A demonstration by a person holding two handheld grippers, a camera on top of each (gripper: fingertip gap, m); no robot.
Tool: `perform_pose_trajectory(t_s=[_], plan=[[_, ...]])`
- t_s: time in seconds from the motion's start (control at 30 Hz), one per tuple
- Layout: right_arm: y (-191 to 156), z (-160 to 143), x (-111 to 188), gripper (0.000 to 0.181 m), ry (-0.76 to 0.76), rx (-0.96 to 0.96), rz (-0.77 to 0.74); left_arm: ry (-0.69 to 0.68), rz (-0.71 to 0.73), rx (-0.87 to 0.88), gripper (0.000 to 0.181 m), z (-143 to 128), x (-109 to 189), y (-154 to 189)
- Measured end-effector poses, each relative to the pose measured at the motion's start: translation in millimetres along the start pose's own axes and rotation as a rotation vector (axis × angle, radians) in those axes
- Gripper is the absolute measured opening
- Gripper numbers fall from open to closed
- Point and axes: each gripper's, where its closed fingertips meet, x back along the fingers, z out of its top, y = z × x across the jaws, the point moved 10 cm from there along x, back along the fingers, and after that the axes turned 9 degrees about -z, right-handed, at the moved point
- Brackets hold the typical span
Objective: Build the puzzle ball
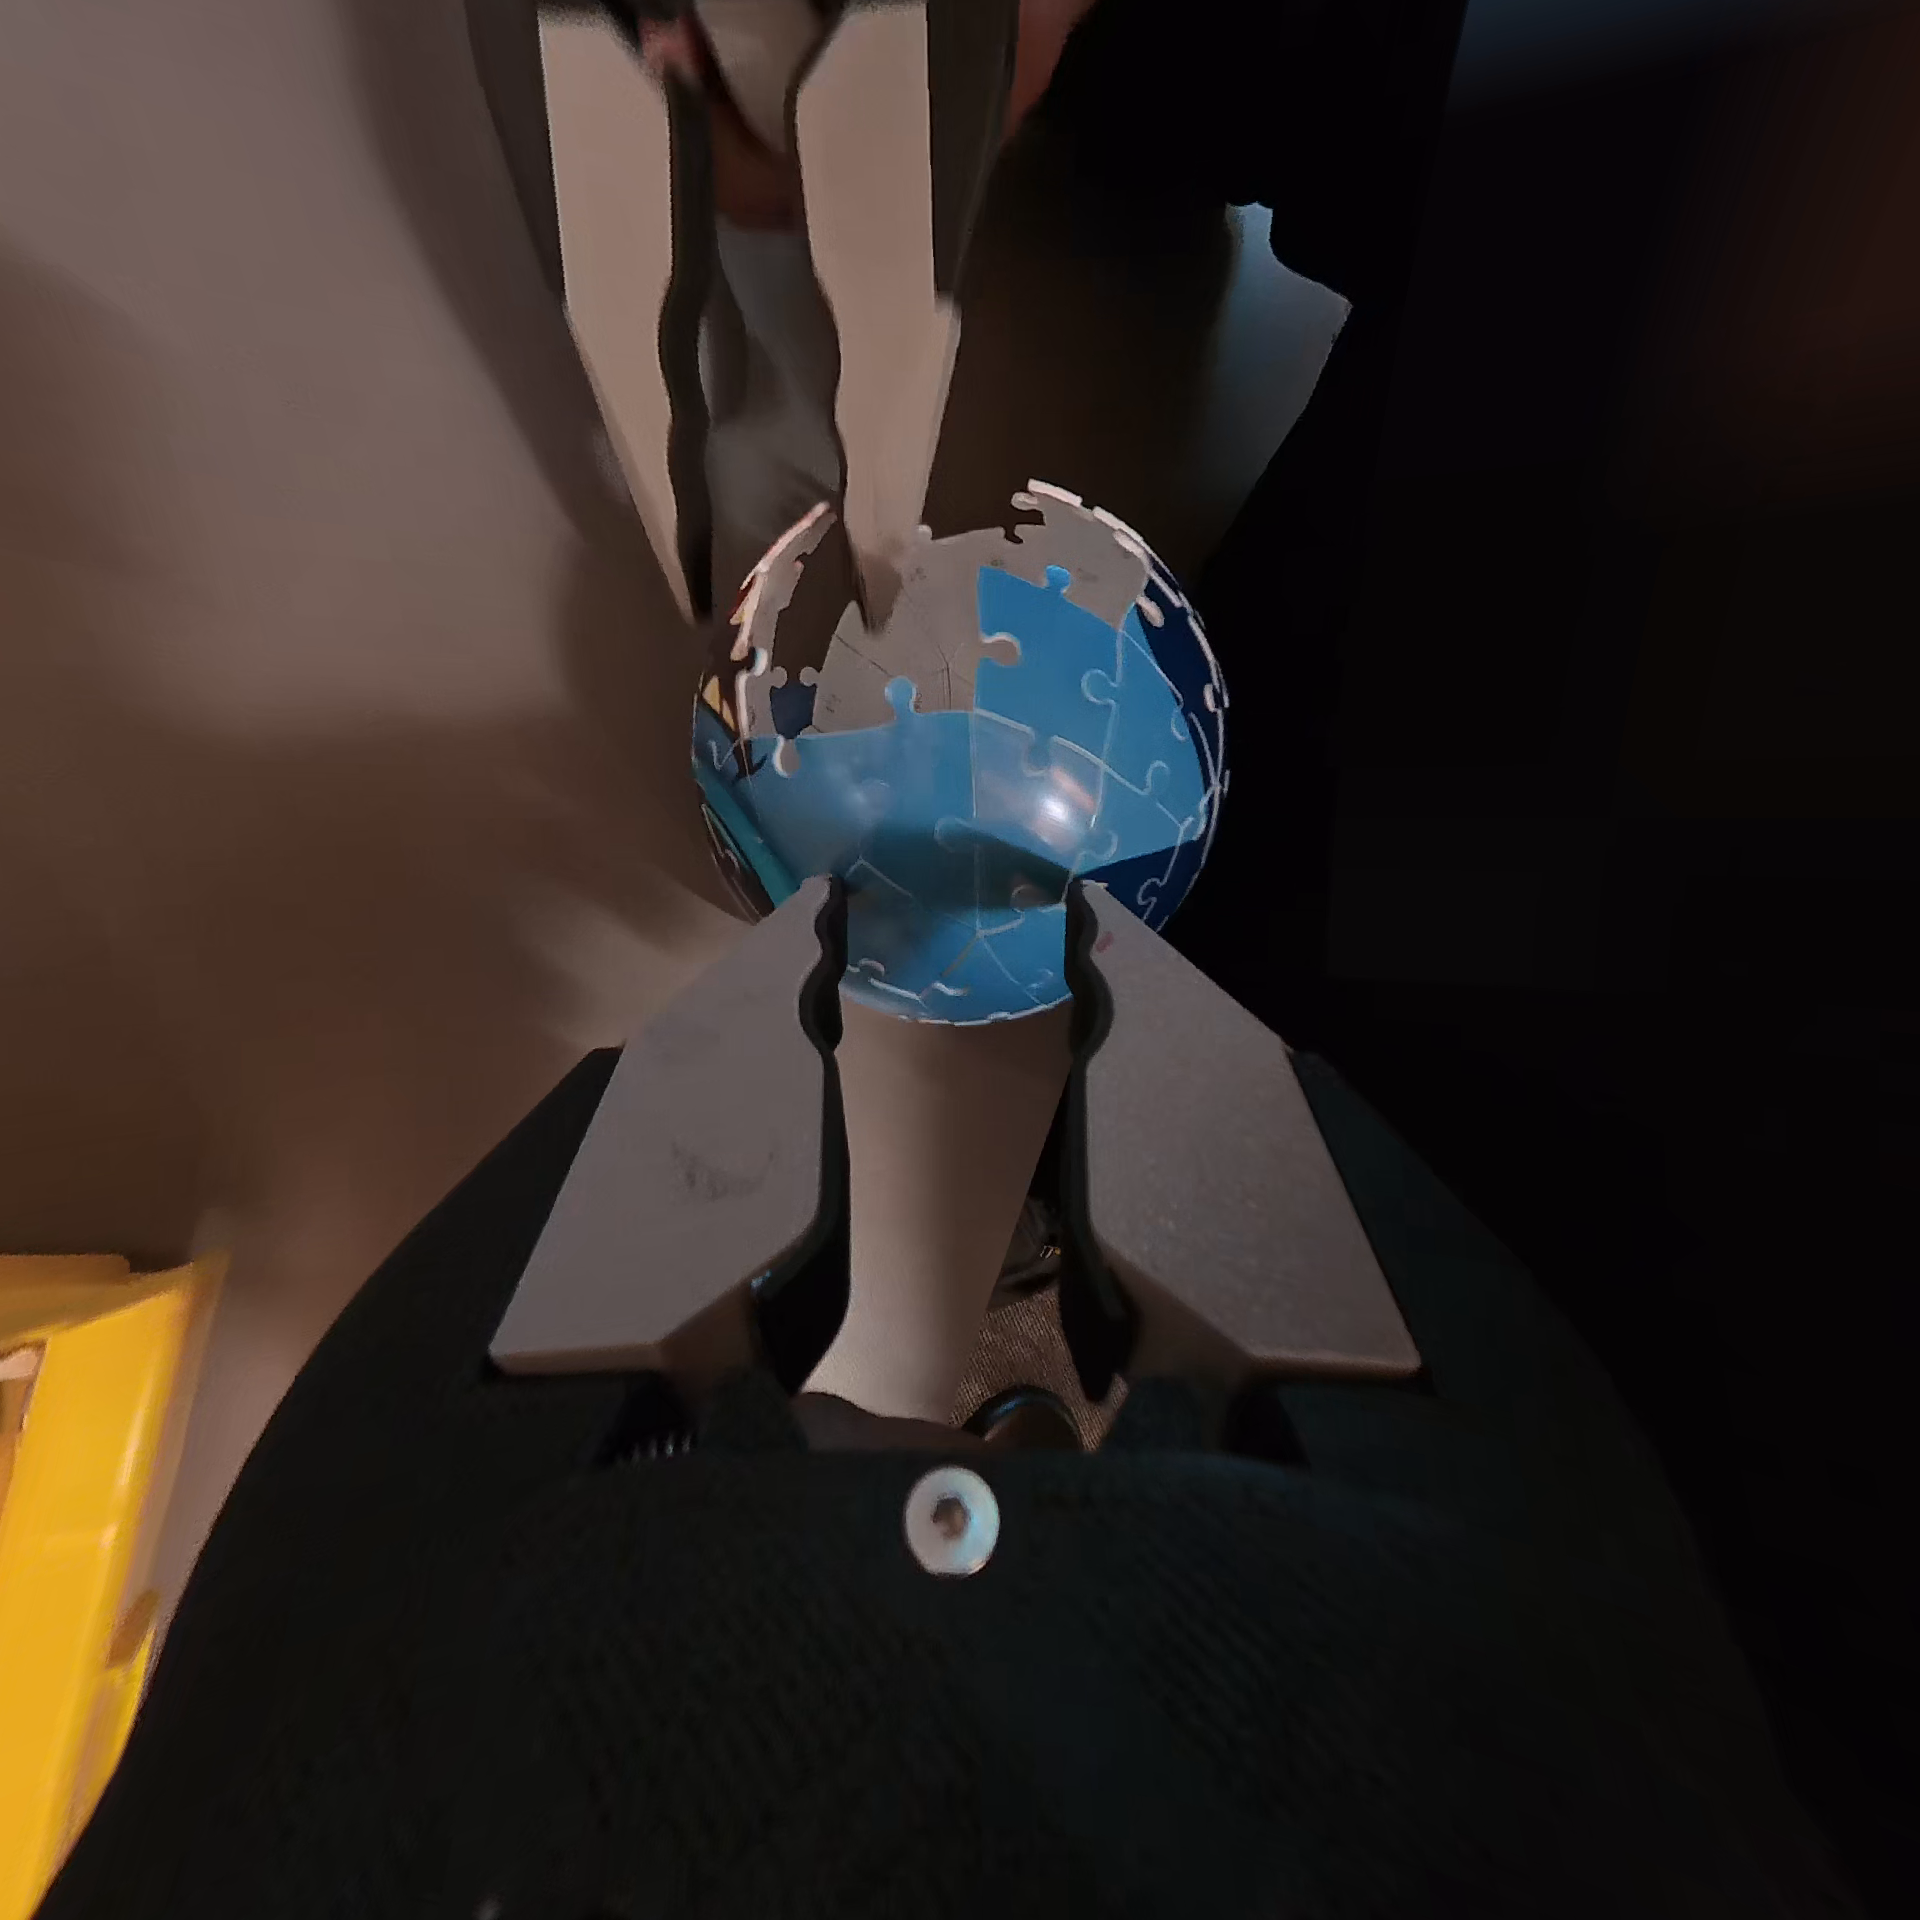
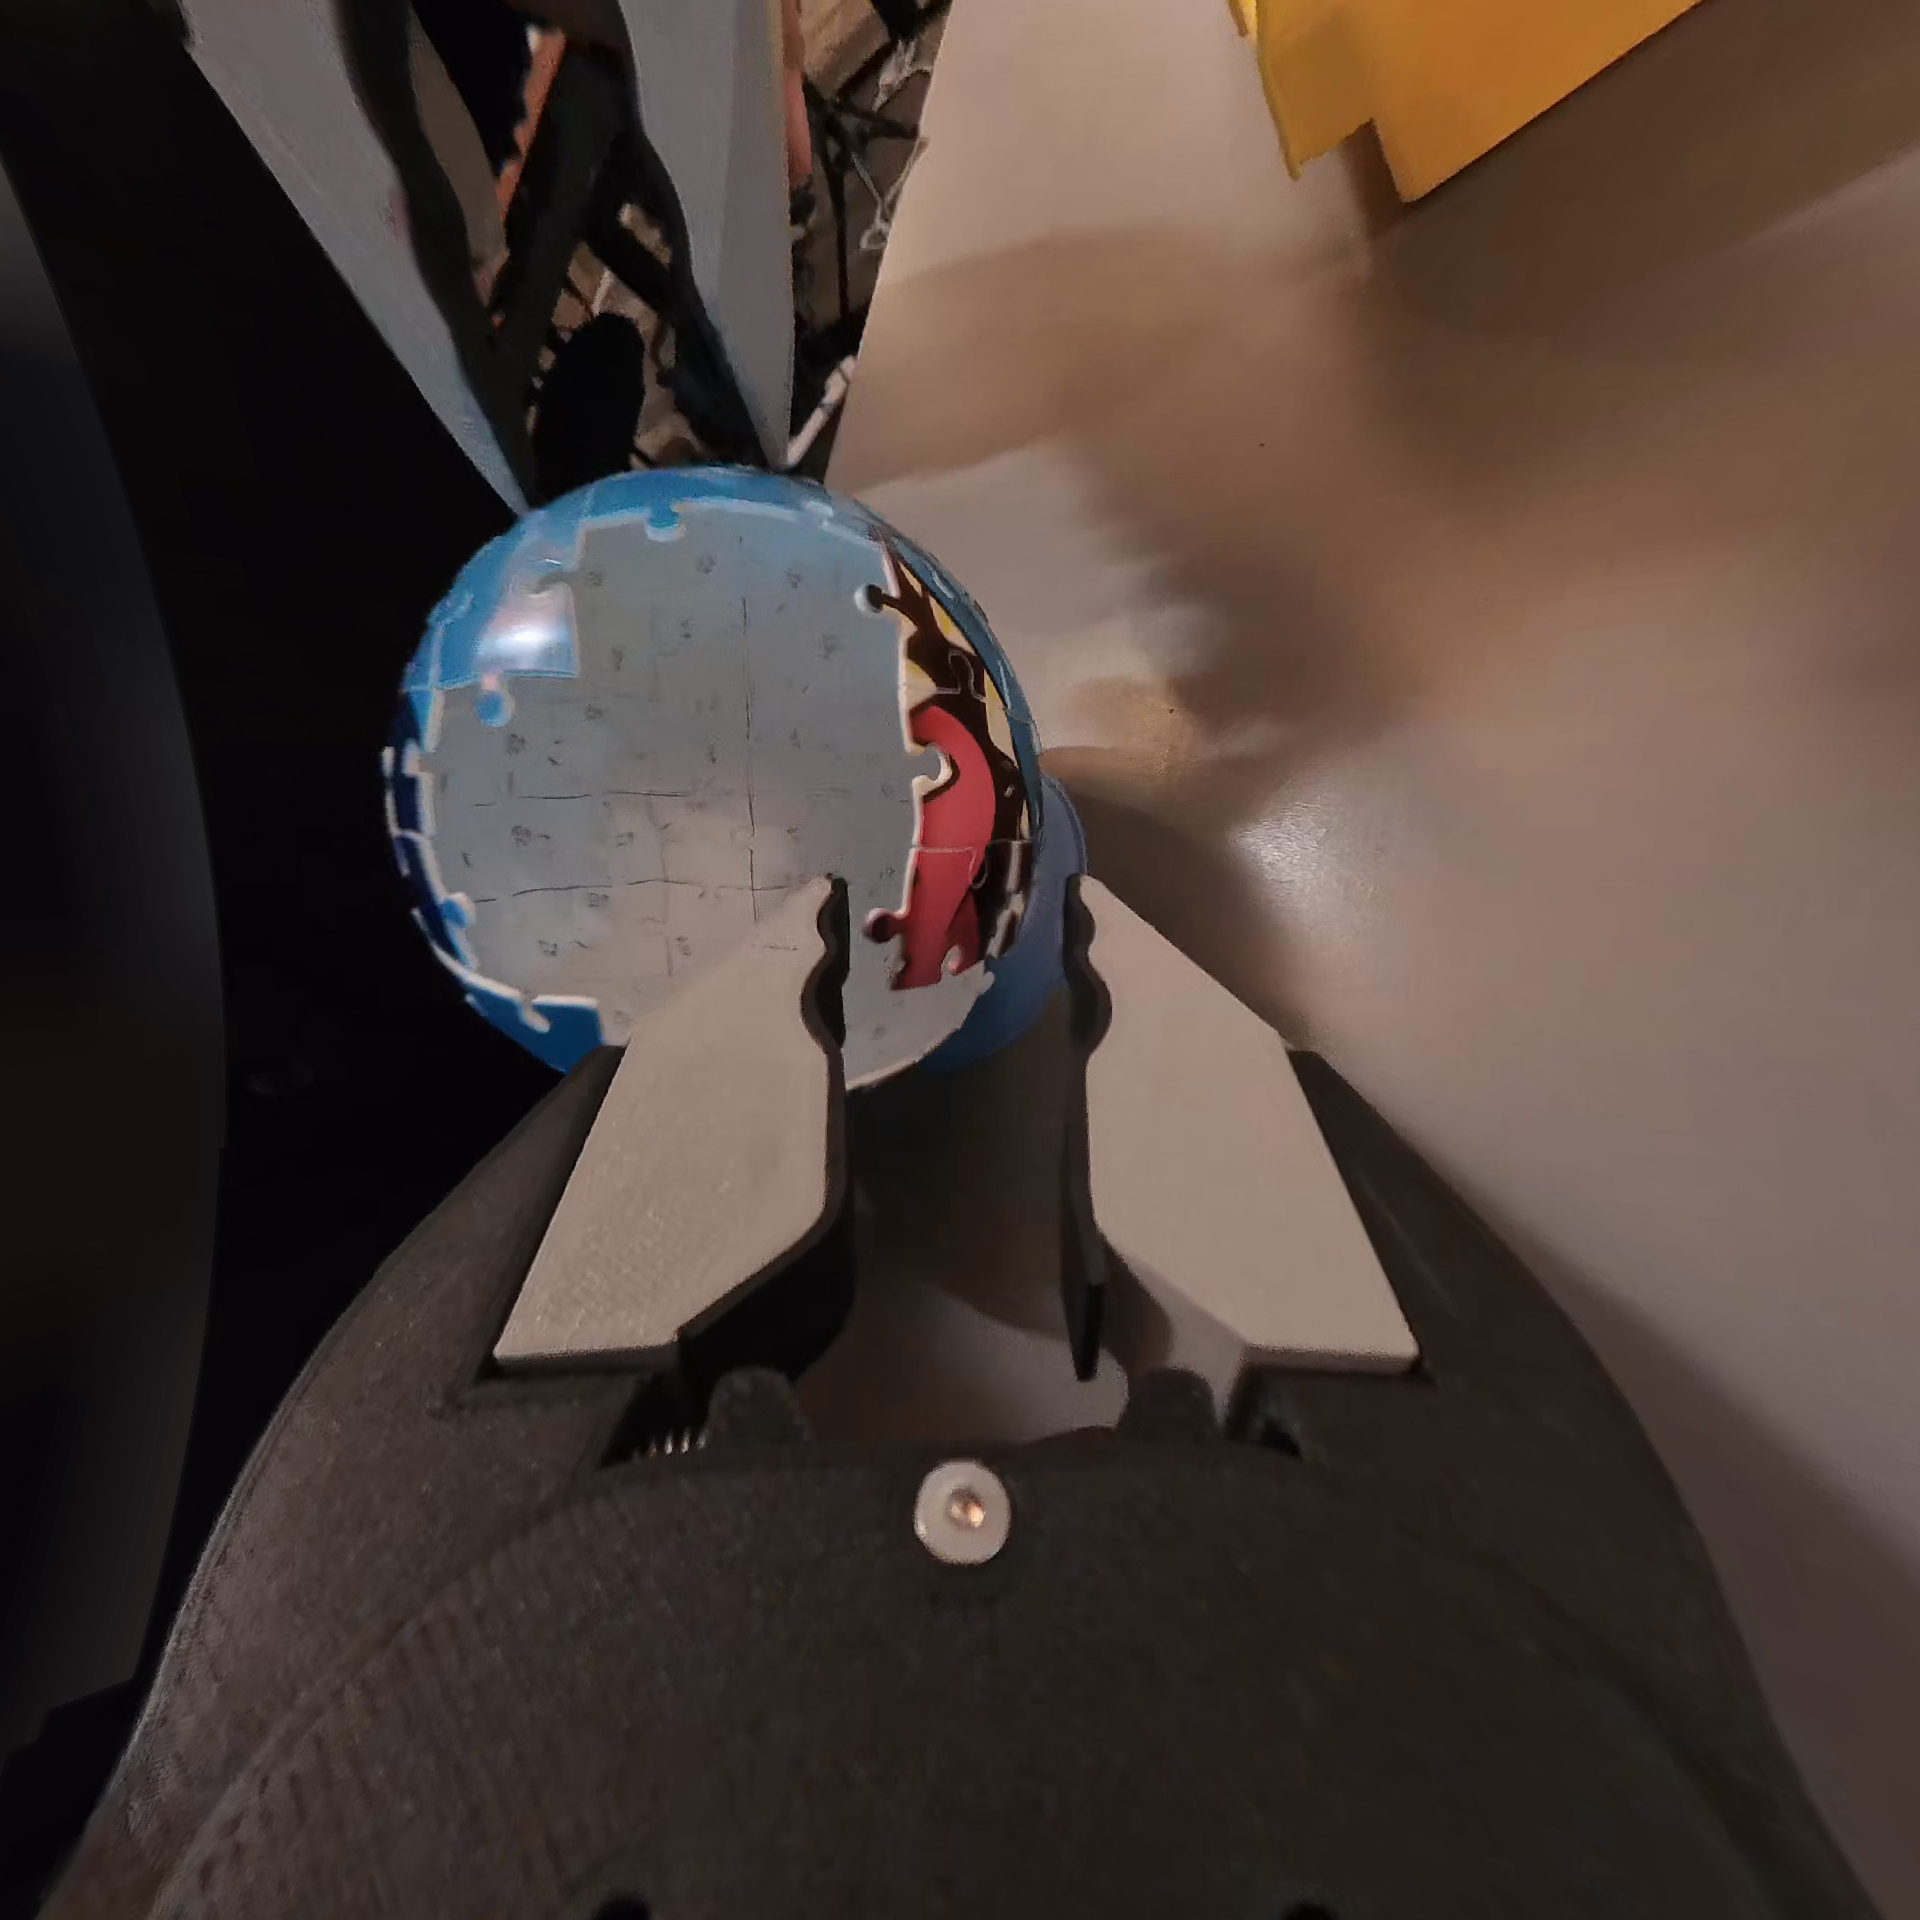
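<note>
The puzzle ball [image 1: 1039, 748] is a partly built blue sphere with a jagged opening at its top that shows the grey inside. My left gripper [image 1: 956, 894] is shut on its lower part, with a fingertip touching each side. My right gripper [image 1: 779, 613] comes in from above, with one finger inside the opening and one outside. In the right wrist view the ball [image 2: 665, 779] shows its grey inside and a red and black patch at its rim. My right gripper [image 2: 956, 883] straddles that rim with its jaws apart. The left gripper [image 2: 639, 468] touches the ball's far side.
A beige table [image 1: 260, 727] lies behind the ball and also shows in the right wrist view [image 2: 1507, 831]. A yellow box [image 1: 73, 1507] stands at the lower left and shows at the top right of the right wrist view [image 2: 1455, 83]. The area off the table's edge is dark. Across from one pair of fingers to the other is roughly 9 centimetres.
</note>
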Motion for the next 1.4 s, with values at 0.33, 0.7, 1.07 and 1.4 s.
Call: perform_pose_trajectory(t_s=[0.33,0.7,1.07,1.4], plan=[[-2,-6,42,0.042,0.149,-0.020,-0.175,0.072,0.038,-0.007,0.040,-13,5,3],[-27,1,-6,0.035,-0.056,0.067,-0.358,0.142,0.013,-0.068,0.045,-24,-6,5],[-28,2,-18,0.008,-0.140,0.110,-0.425,0.164,-0.040,-0.100,0.042,-30,-5,-1],[-24,2,-18,0.002,-0.161,0.126,-0.436,0.187,-0.076,-0.106,0.039,-30,-10,-4]])
